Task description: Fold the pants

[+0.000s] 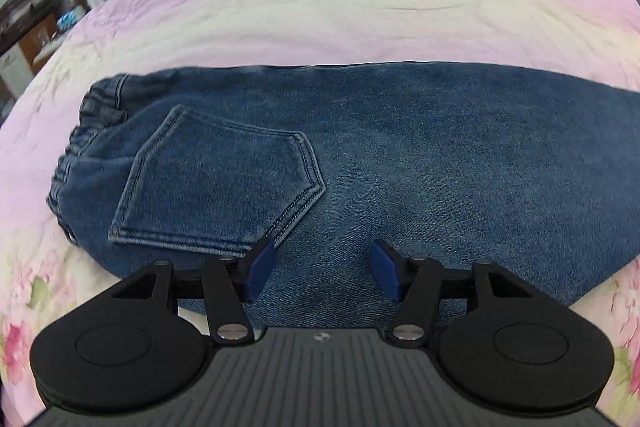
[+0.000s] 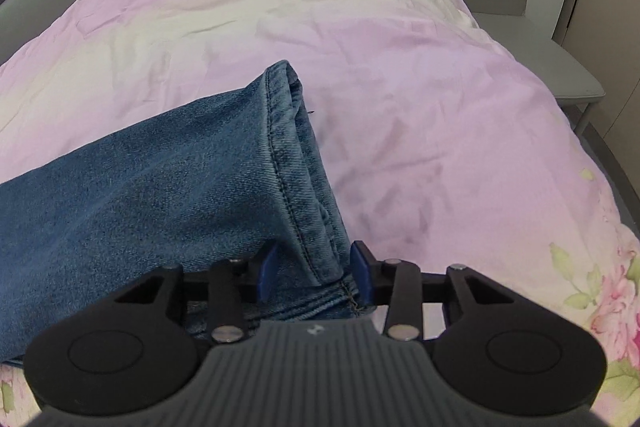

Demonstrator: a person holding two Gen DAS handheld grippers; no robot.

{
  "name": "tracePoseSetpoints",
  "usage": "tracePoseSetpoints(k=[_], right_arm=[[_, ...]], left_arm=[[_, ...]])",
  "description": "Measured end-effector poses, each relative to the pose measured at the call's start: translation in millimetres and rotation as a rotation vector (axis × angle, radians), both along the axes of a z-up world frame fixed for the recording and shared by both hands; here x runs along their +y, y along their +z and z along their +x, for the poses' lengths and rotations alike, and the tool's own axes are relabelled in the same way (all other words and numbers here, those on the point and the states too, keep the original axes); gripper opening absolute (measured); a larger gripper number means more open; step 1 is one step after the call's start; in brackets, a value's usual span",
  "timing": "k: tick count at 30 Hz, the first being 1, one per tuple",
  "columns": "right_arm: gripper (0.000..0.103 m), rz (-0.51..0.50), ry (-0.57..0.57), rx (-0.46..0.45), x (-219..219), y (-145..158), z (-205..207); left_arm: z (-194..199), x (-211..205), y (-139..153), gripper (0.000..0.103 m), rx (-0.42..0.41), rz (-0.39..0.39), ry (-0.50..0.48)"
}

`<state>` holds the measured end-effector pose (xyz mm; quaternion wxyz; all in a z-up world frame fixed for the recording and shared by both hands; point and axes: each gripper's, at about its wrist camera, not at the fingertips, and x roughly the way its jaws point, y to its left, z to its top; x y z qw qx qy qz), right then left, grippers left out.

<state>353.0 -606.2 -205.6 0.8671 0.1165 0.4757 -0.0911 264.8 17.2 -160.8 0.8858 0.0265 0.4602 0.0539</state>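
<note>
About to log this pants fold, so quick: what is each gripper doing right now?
Left gripper: open above the jeans near the back pocket, holding nothing.
Right gripper: jaws around the leg hem; whether the pads press it cannot be told.

Left gripper (image 1: 322, 269): black linkage arms, two round black discs at 8 and 4 o'clock of view, each with shallow circular recess. Fingers (image 1: 259, 273) tipped with dark blue rectangular pads. Silver screw heads at link pivots, larger pair near body, smaller pair further out. Body grey, ribbed lengthwise, small white emblem at centre top edge.

Right gripper (image 2: 314, 269): same build; black discs, black links, silver screws, blue pads (image 2: 267, 273), grey ribbed body with small white emblem.
</note>
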Motion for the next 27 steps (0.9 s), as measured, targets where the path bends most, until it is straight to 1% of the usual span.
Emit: tracePoseSetpoints(k=[1, 3, 4, 6, 7, 10, 11, 13, 14, 15, 16, 17, 18, 20, 21, 23, 25, 27], right_arm=[[0.02, -0.001, -0.001, 0.011, -1, -1, 3], [0.01, -0.045, 0.036, 0.027, 5, 8, 3], [0.009, -0.062, 0.044, 0.018, 7, 17, 3], [0.009, -0.066, 0.048, -0.022, 6, 42, 1], [0.009, -0.065, 0.056, -0.016, 4, 53, 1], [0.008, -0.072, 0.09, 0.043, 0, 71, 2], [0.007, -0.076, 0.09, 0.076, -2, 70, 4], [0.006, -0.097, 0.075, 0.159, -4, 57, 11], [0.006, -0.143, 0.069, 0.197, -2, 48, 15], [0.0, -0.254, 0.06, 0.238, 1, 39, 18], [0.0, -0.391, 0.063, 0.257, 4, 30, 19], [0.0, -0.439, 0.08, 0.25, 4, 27, 18], [0.0, -0.427, 0.083, 0.236, 2, 28, 15], [0.0, -0.344, 0.066, 0.206, 2, 35, 5], [0.0, -0.303, 0.08, 0.188, 6, 39, -1], [0.0, -0.268, 0.128, 0.159, 23, 46, -14], [0.001, -0.22, 0.194, 0.125, 47, 51, -25], [0.001, -0.152, 0.244, 0.103, 74, 52, -37]], left_arm=[[1, 0, 0, 0.066, 0.003, -0.006, 0.008], [2, 1, 1, 0.066, 0.008, -0.006, 0.011], [3, 0, 1, 0.066, 0.009, -0.002, 0.009], [1, -3, 3, 0.066, 0.007, 0.008, 0.004], [1, -4, 4, 0.066, 0.008, 0.011, 0.0], [-5, -6, 10, 0.066, 0.0, 0.004, -0.013], [-8, -6, 12, 0.066, -0.001, 0.001, -0.014], [-14, -6, 16, 0.066, 0.008, -0.005, -0.015], [-17, -6, 18, 0.066, 0.016, -0.009, -0.021], [-21, -7, 20, 0.066, 0.023, -0.01, -0.027], [-26, -7, 22, 0.066, 0.028, -0.009, -0.036], [-31, -8, 24, 0.066, 0.03, -0.007, -0.048], [-36, -9, 26, 0.066, 0.033, -0.003, -0.061], [-46, -10, 27, 0.066, 0.046, -0.012, -0.08], [-50, -11, 25, 0.066, 0.057, -0.02, -0.091], [-56, -15, 19, 0.066, 0.076, -0.017, -0.116], [-63, -22, 11, 0.066, 0.085, 0.004, -0.138], [-66, -27, 3, 0.066, 0.09, 0.008, -0.153]])
